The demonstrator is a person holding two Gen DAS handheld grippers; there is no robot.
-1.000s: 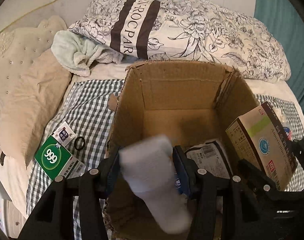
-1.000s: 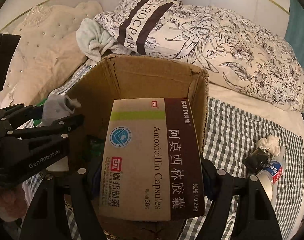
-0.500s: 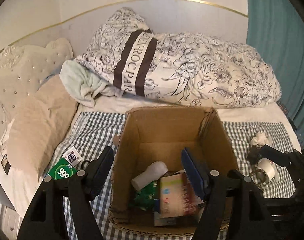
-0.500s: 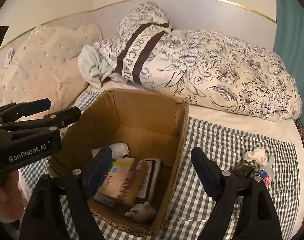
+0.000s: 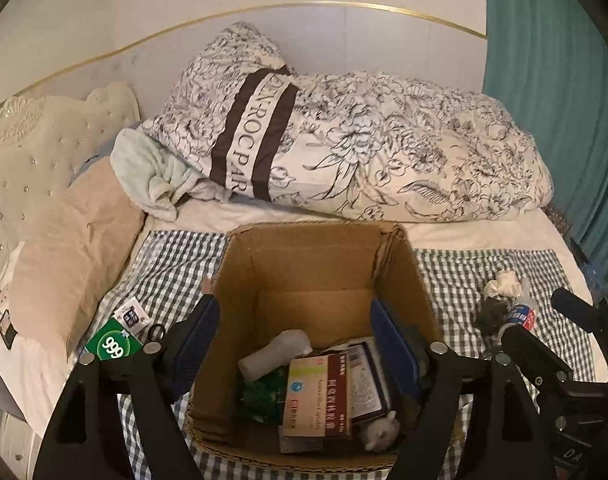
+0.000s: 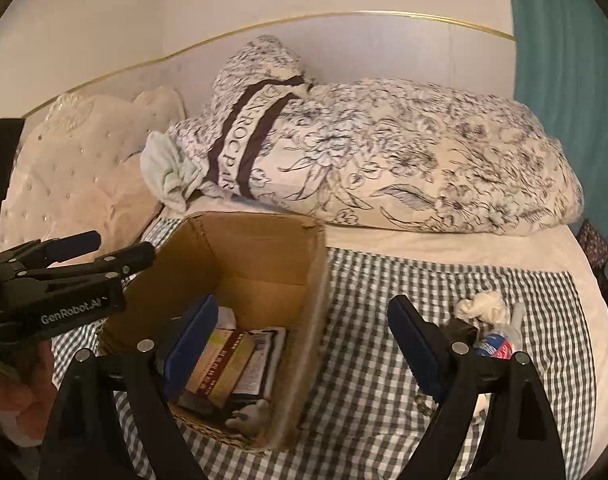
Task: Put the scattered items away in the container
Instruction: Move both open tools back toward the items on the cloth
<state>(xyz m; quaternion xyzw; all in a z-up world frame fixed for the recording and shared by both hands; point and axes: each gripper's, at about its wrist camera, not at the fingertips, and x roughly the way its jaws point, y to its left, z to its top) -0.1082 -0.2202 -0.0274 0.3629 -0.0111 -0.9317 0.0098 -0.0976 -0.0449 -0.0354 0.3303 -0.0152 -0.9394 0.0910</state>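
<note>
A cardboard box [image 5: 316, 276] sits open on a checked blanket [image 6: 368, 360] on a bed, serving as the container. Inside lie a medicine carton [image 5: 316, 396], a white roll [image 5: 273, 354], a green packet [image 5: 261, 394] and a small grey figure [image 6: 249, 416], heaped loosely because they are simply dropped in.

The left gripper [image 5: 293, 344] hovers above the box with its fingers spread wide and nothing between them. The right gripper [image 6: 304, 346] is also spread and empty, straddling the box's right wall and angled toward the blanket's right side.

Scattered things wait outside. Left of the box lie a green "999" packet [image 5: 113, 346], a small sachet [image 5: 132, 316] and what may be a black ring [image 5: 156, 332], too small to be sure. On the right, close together, lie a crumpled tissue [image 6: 482, 306], a small bottle [image 6: 498, 344] and a dark object [image 5: 490, 314].
</note>
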